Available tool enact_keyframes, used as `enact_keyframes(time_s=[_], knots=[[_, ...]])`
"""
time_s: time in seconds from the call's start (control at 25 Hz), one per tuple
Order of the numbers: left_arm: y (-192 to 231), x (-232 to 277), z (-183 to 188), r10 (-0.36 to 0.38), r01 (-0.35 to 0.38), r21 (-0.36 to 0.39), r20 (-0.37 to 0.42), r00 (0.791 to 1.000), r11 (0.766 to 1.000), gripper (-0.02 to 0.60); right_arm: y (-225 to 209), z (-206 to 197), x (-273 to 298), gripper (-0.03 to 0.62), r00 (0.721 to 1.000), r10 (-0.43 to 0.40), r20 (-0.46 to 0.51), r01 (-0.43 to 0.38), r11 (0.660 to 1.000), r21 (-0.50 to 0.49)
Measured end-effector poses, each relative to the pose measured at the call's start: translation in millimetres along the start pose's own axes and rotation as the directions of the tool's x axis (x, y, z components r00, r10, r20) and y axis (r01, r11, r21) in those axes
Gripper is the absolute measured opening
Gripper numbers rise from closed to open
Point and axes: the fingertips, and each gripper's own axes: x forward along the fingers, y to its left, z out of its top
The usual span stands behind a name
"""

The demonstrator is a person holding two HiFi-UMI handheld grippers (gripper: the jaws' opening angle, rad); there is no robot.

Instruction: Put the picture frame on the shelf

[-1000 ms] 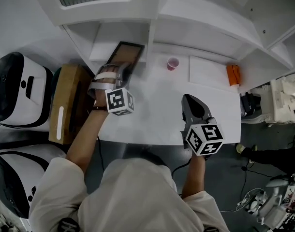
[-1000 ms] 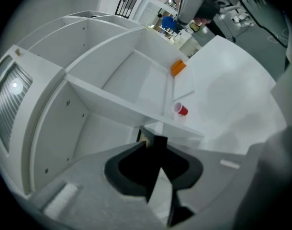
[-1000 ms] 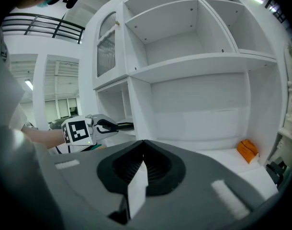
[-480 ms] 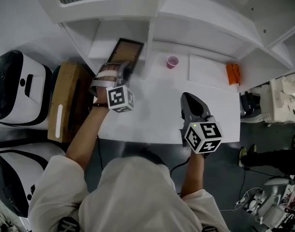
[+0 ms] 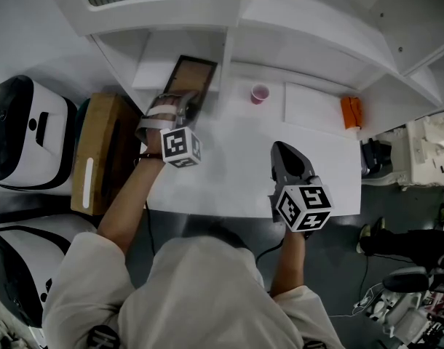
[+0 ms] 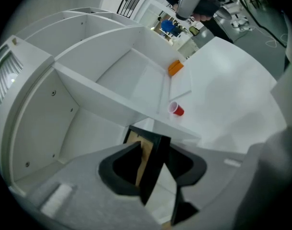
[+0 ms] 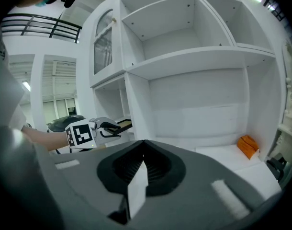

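Nearly done: the picture frame (image 5: 193,78) stands in the shelf (image 5: 226,53) bay at eleven o'clock.
The left gripper (image 5: 187,107) jaws, just opening, loosely straddle it; withdrawal remains. The right gripper (image 5: 284,155) jaws are pressed together, holding nothing.

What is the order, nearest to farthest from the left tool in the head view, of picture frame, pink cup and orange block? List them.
1. picture frame: between the jaws of the left tool, which have just been opening.
2. pink cup: off to the right, mid-view.
3. orange block: far right.
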Motion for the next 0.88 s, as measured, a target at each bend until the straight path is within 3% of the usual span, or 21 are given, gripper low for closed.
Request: enact_keyframes(time_s=[0.24,0.88], knots=[[-0.2,5.5,2.1,-0.029,0.030,-0.029,0.013,0.999,0.999,0.160,0.1,3.6,4.3,0.006,1.000,-0.003,0.003,0.003,1.000,0.000],[4.8,19.1,0.6,-0.074,0.074,-0.003,0.015,0.997,0.997,0.189,2.3,4.9,5.3,0.006,1.000,-0.018,0.002,0.018,1.000,0.002]])
